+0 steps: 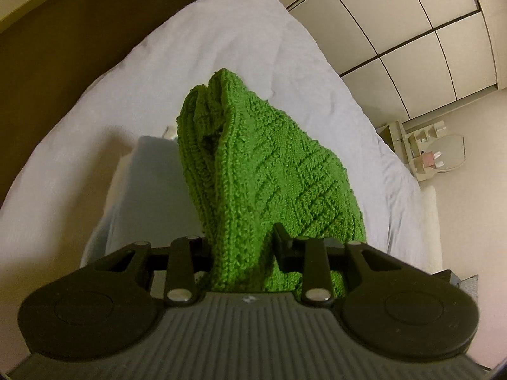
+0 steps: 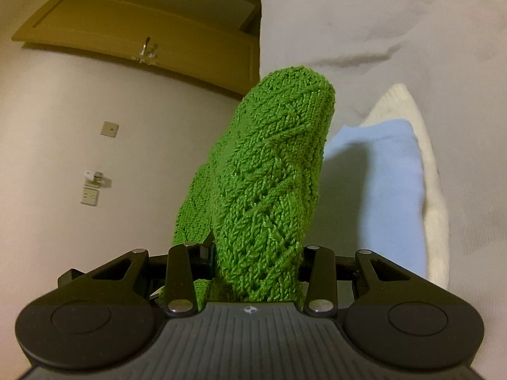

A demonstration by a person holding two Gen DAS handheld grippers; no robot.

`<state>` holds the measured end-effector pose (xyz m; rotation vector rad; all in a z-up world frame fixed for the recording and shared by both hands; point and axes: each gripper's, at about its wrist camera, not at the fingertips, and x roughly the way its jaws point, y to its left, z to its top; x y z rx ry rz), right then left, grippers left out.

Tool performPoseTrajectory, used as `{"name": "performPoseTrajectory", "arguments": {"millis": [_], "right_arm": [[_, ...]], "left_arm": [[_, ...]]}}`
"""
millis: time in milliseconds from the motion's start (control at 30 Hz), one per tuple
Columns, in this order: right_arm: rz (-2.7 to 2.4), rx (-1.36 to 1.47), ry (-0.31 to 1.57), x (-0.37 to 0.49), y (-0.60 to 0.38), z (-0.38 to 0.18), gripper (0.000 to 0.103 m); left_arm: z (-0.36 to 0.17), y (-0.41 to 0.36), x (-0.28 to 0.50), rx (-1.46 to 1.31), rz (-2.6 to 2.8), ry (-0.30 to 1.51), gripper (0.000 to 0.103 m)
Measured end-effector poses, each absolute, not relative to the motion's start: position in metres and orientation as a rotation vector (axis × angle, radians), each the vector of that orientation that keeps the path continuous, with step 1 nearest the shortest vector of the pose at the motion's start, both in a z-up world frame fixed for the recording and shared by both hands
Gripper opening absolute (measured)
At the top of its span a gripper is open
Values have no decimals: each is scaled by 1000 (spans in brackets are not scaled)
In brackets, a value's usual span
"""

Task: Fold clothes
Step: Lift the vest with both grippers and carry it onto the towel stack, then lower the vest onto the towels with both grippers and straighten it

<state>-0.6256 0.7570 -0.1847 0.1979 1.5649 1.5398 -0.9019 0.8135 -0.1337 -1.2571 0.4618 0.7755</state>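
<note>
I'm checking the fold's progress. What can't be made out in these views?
- Left wrist view: the green knit sweater bunches in the left hand-held gripper, hiding its shape.
- Right wrist view: it hides the right hand-held gripper fingertips.
- Light blue garment: blurred, partly covered.

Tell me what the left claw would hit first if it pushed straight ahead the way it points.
The left claw is shut on the green knit, which bunches up right ahead of it. Past that, it would probably meet the folded light blue garment lying on the white bed; depth is hard to judge.
</note>
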Motion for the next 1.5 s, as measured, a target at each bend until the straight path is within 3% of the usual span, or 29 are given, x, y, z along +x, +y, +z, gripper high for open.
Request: {"name": "performPoseTrajectory", "arguments": {"millis": [233,333,400,533,633,700,733,833,867,933,1067,1200,1500], "right_arm": [[1456,144,1556,-619,764,-220,41],[1373,42,1594,-620,766,-243,59],[1339,35,1601,-618,764,-244,62],[1335,19,1532,-615,757,-224,80],[1336,-32,1448,-615,743,-202,81],[1338,-76,1381,-619,729,-187,80],[1343,-105,1345,-622,723,-180,74],[1402,-288,1198,-644,710,-164,38],[1418,-348,1147,-652,706,-159,31],[1464,-451,1063,-669,701,-149,29],[1549,-580,955,-702,701,-154,29],[1614,-629,971,-716,698,-177,31],[1665,-797,889,-734,705,-215,33]], "left_arm": [[-184,832,-893,-1291,735,520,29],[-203,830,-903,-1333,736,502,31],[-202,828,-909,-1345,743,488,33],[-182,817,-922,-1300,796,498,32],[-162,806,-933,-1253,847,509,31],[-140,791,-942,-1190,894,519,31],[-128,782,-941,-1150,899,526,31],[-93,755,-930,-1001,897,562,31],[-87,747,-920,-925,885,594,31],[-83,734,-901,-804,862,654,29],[-114,729,-884,-775,884,743,14],[-145,723,-893,-808,933,766,14],[-161,724,-898,-781,965,786,15]]}}
